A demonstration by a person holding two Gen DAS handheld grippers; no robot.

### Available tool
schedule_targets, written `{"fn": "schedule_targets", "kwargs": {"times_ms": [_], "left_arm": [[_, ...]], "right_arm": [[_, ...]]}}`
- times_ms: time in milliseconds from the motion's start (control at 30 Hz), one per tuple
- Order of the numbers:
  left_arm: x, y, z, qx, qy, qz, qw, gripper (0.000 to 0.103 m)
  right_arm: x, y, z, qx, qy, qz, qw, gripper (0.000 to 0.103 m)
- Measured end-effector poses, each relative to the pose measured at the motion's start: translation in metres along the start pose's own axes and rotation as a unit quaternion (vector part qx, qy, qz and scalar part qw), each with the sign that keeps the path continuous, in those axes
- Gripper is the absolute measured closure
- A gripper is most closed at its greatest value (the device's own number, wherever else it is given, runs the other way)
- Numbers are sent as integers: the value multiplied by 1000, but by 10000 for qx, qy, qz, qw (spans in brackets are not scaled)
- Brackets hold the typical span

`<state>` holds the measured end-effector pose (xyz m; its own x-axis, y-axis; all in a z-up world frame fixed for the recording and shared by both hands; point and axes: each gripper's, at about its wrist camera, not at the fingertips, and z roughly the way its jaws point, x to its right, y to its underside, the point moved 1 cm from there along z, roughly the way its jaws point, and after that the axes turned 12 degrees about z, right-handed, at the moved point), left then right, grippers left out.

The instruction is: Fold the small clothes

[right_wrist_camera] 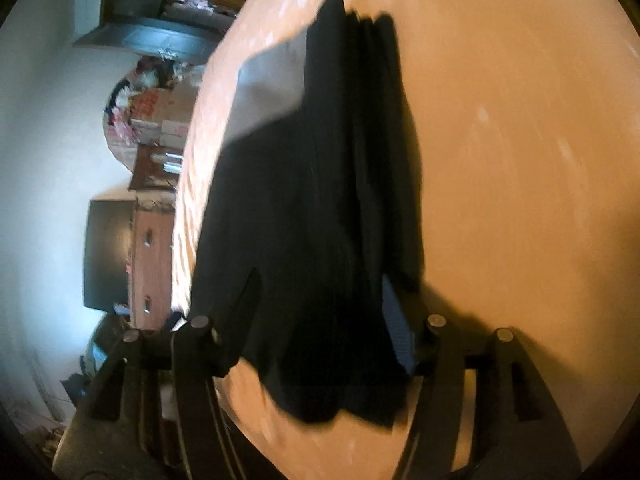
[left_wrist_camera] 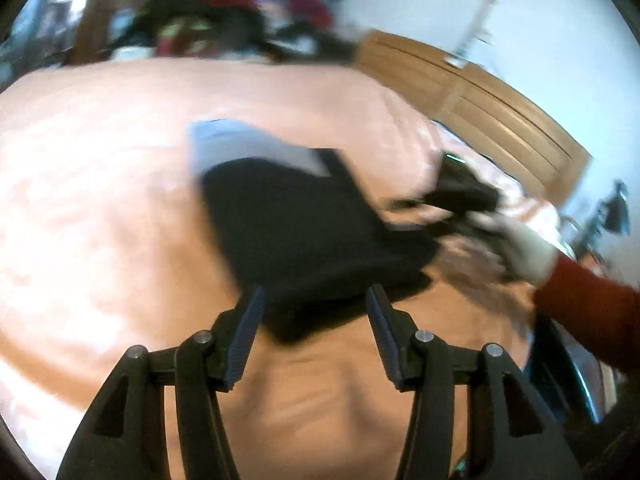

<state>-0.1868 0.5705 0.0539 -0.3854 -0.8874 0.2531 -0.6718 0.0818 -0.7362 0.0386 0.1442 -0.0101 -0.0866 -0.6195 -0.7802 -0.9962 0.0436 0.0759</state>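
While the left hand-held gripper [left_wrist_camera: 316,300] gapes wide, the black garment [left_wrist_camera: 304,232] lies just beyond its fingertips.

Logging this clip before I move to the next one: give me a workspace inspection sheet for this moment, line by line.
Surface: peach bedsheet, lightly rippled, covering the bed.
Job's things: black garment lying on the sheet, overlapping a grey-blue folded cloth at its far edge.
Clutter: mixed heap of clothes beyond the bed's far side.
Grippers: left gripper open, fingers either side of the garment's near edge, not closed on it; right gripper has black fabric between its fingers, grip unclear through blur. A hand in a red sleeve holds it.
Cables: nothing seen.
Surroundings: wooden headboard, white wall, wooden dresser with a dark screen beside it.
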Motion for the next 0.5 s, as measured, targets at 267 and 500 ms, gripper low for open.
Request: {"fn": "schedule_targets", "kwargs": {"times_ms": [267,500], "left_arm": [[7,8,43,-420,-94,327,9985,48],[12,-3,90,-865,-650,673,9918,54]], "right_arm": [[4,31,15,226,-291,125,9992,50],[7,37,10,758,-468,130,9959,102]]}}
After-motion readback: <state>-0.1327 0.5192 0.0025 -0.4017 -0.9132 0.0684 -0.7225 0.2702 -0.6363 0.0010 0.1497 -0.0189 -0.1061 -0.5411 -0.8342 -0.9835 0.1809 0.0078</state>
